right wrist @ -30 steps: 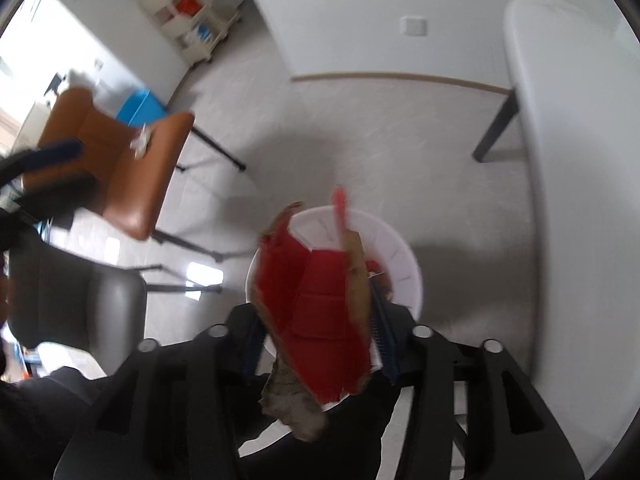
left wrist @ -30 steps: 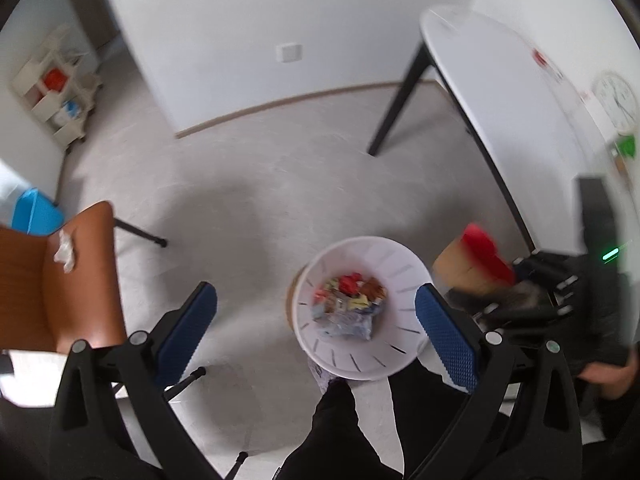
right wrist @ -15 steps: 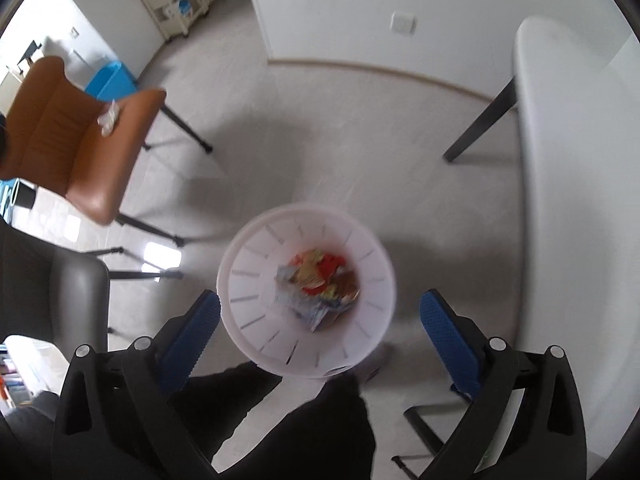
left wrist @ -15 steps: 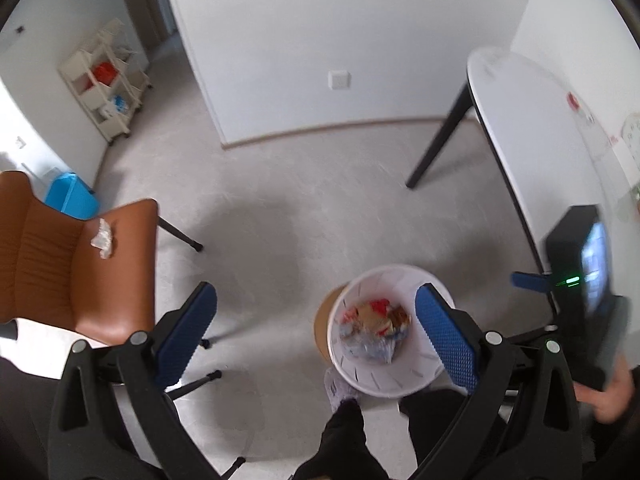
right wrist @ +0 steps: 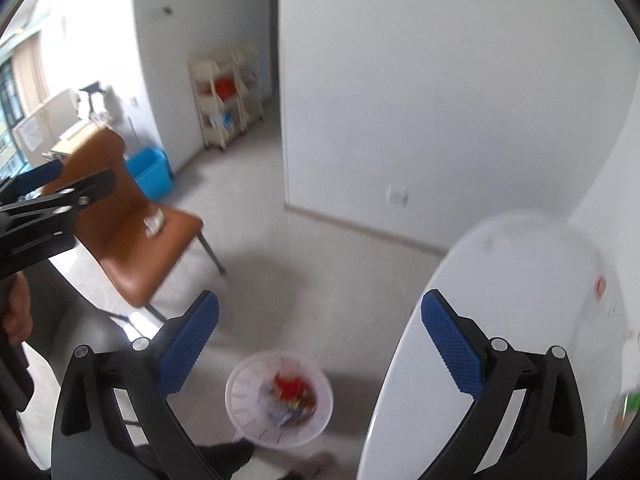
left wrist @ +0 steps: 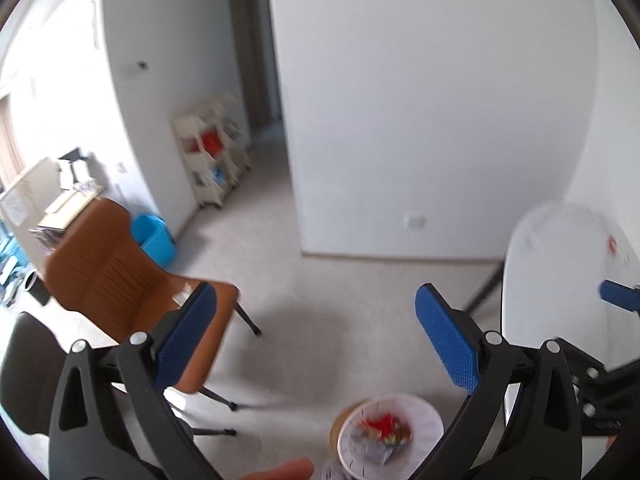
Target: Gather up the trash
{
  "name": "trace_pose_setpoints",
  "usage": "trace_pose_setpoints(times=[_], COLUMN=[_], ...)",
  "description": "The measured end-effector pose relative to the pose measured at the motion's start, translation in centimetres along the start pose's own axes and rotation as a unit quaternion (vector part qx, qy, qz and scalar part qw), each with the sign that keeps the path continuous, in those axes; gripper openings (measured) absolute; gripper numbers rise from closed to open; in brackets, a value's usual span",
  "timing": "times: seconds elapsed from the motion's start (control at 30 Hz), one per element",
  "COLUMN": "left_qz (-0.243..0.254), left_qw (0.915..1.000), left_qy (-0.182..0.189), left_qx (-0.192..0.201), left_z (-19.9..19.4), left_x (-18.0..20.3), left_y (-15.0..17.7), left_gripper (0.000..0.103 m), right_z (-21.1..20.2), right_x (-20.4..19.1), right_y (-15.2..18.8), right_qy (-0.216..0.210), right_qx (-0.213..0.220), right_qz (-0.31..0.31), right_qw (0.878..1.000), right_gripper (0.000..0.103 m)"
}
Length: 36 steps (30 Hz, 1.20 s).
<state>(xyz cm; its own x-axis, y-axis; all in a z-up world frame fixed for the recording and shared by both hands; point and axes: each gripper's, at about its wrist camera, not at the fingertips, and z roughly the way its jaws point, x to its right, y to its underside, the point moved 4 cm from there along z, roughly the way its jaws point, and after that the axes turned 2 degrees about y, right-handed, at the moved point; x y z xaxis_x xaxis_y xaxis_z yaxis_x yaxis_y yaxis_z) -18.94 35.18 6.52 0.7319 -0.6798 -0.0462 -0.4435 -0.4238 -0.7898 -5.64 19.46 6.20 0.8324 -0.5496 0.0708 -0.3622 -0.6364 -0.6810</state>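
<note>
- Trash shows in two places: a heap of red and mixed wrappers sits in the white bin (right wrist: 279,399) on the floor, and one small crumpled white scrap (right wrist: 153,221) lies on the seat of the brown chair (right wrist: 132,240).
- We hold the right gripper (right wrist: 320,344) with its blue pads spread wide and nothing between them; the bin lies below and between them, near the lower edge of its view.
- We hold the left gripper (left wrist: 316,340) just as wide and just as empty; from it the bin (left wrist: 390,428) sits low and to the right.
- We judge the scrap to be the next thing to collect. It lies up and to the left of the right gripper, well apart from it, with bare floor between.
- From the left wrist view the chair (left wrist: 120,280) stands right behind the left pad, and the scrap (left wrist: 184,296) peeks out beside that pad, so we take the left hand as the nearer one.
- We cannot tell a long axis on the scrap: it reads as a small blurred lump.
- White table (right wrist: 500,320) fills the right side; a red mark (right wrist: 600,286) sits on it, too blurred to name.
- We can read no brand, label or writing anywhere; the wrappers are smeared.
</note>
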Motion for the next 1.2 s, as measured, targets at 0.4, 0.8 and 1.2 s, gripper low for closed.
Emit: trace_pose_setpoints(times=[0.4,0.8,1.2], left_qz=[-0.082,-0.087,-0.081], left_qw=[0.9926,0.9922,0.9934], left_qy=[-0.073,-0.079,-0.074], left_qx=[0.054,0.042,0.032], left_z=[-7.6,-8.6,-8.5], left_x=[1.5,1.8,1.9], left_y=[-3.7,-2.9,-2.6], left_gripper=[0.095,0.095,0.095], right_z=[-8.8,-9.3,-9.2], right_x=[3.1,3.1,2.6], right_y=[-3.5,-2.9,-2.3], right_qy=[-0.038,-0.056,-0.051], right_qx=[0.120,0.119,0.111], right_qz=[-0.017,-0.017,-0.015], right_qw=[0.992,0.991,0.992], right_gripper=[0.101,0.101,0.101])
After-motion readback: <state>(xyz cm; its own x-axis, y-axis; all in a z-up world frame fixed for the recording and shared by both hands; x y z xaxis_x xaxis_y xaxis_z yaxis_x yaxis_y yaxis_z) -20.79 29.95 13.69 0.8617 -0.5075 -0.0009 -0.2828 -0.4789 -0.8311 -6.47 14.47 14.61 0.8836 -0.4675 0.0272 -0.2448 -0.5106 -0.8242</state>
